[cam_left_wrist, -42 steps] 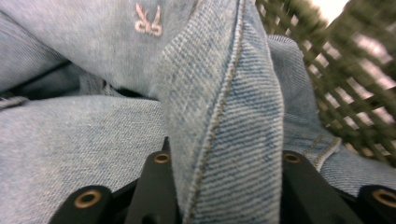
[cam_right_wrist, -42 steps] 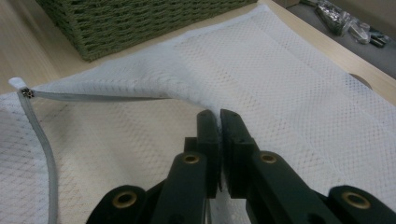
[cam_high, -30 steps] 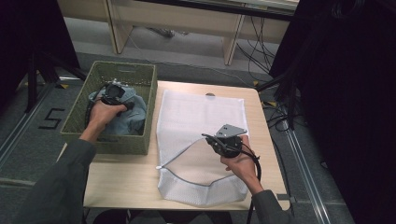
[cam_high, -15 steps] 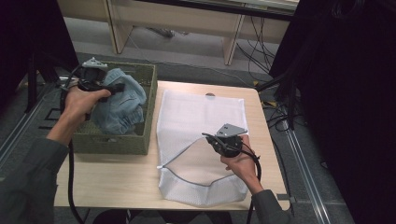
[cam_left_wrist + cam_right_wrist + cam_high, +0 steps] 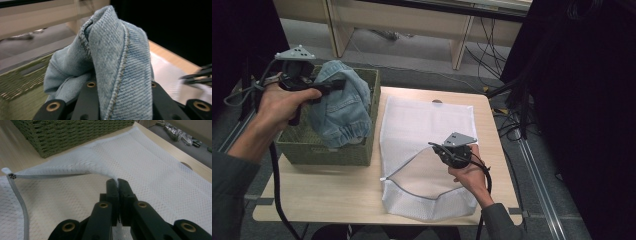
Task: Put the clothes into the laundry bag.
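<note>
Near the surface's (image 5: 337, 192) front edge, the right gripper (image 5: 438, 148) rests low, its jaws pinched tight on the upper lip of the white mesh bag's (image 5: 422, 125) unzipped mouth. Farther back at the left edge, the left gripper (image 5: 337, 85) is raised, clamped on denim jeans (image 5: 343, 107) that hang over the green basket (image 5: 329, 152). Bare surface lies along the front-left corner.

The tabletop (image 5: 337, 192) is bare along its near edge, in front of the green basket (image 5: 332, 150), so there is room to pass. The white mesh bag (image 5: 422, 130) covers the middle. Its lifted flap leaves an opening toward the basket, and the hanging denim garment (image 5: 339, 107) blocks the basket's top
</note>
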